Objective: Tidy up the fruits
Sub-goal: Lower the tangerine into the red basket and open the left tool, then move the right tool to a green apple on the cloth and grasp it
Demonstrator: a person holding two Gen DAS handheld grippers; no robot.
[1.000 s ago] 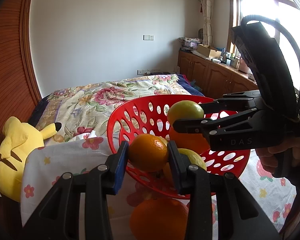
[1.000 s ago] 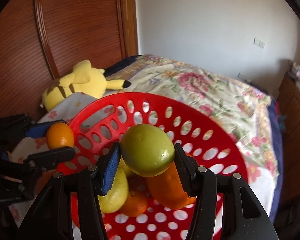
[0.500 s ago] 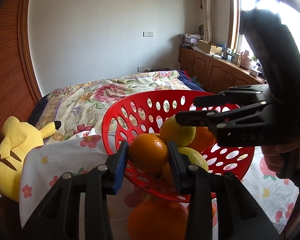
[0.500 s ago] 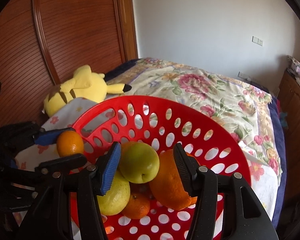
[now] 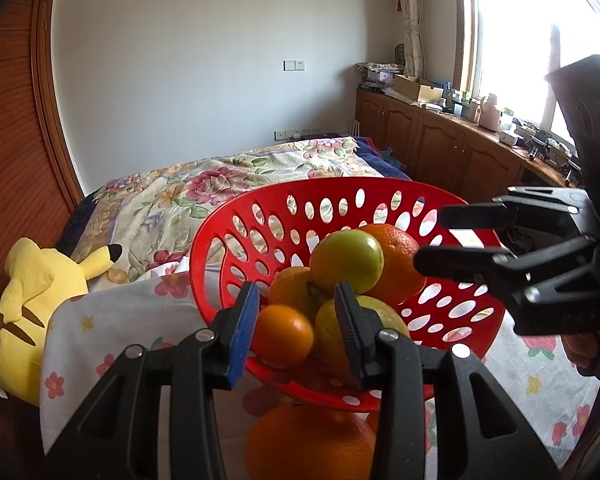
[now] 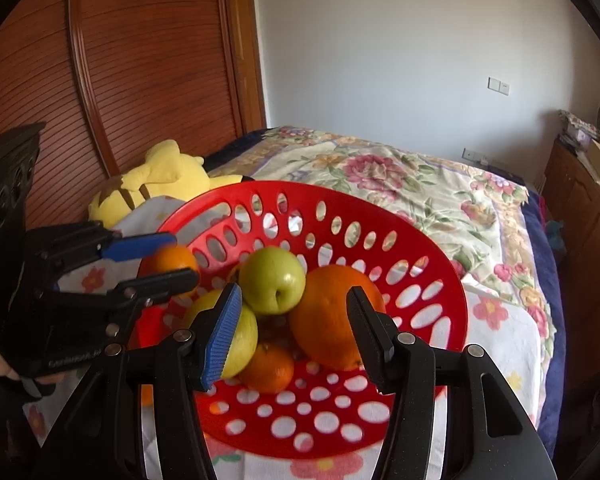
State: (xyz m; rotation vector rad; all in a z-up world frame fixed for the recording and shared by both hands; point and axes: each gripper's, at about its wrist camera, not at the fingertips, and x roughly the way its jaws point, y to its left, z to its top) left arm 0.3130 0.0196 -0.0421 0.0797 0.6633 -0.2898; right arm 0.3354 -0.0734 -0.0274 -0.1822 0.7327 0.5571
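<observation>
A red perforated basket (image 5: pixel 236 216) (image 6: pixel 452 280) stands on a flowered cloth and holds several fruits. On top of the pile lie a green apple (image 5: pixel 346 262) (image 6: pixel 272 280) and a large orange (image 5: pixel 400 264) (image 6: pixel 328 316). My left gripper (image 5: pixel 296 330) (image 6: pixel 180 258) is at the basket's near rim, its jaws opening. A small orange (image 5: pixel 282 334) (image 6: pixel 176 260) sits between them, with a gap at the right pad. My right gripper (image 6: pixel 296 320) (image 5: pixel 444 236) is open with nothing in it, just short of the pile. Another big orange (image 5: pixel 308 444) lies on the cloth in front of the basket.
A yellow plush toy (image 5: pixel 32 300) (image 6: pixel 160 180) lies left of the basket, against the wood-panelled wall. Behind the basket stretches a floral bedspread (image 5: pixel 204 184). Wooden cabinets (image 5: pixel 440 148) run along the window side. A person's hand (image 5: pixel 580 352) grips the right tool.
The right gripper let go of the green apple, which now rests on the pile, and drew back. The small orange sank lower between the left jaws, over the basket's rim.
</observation>
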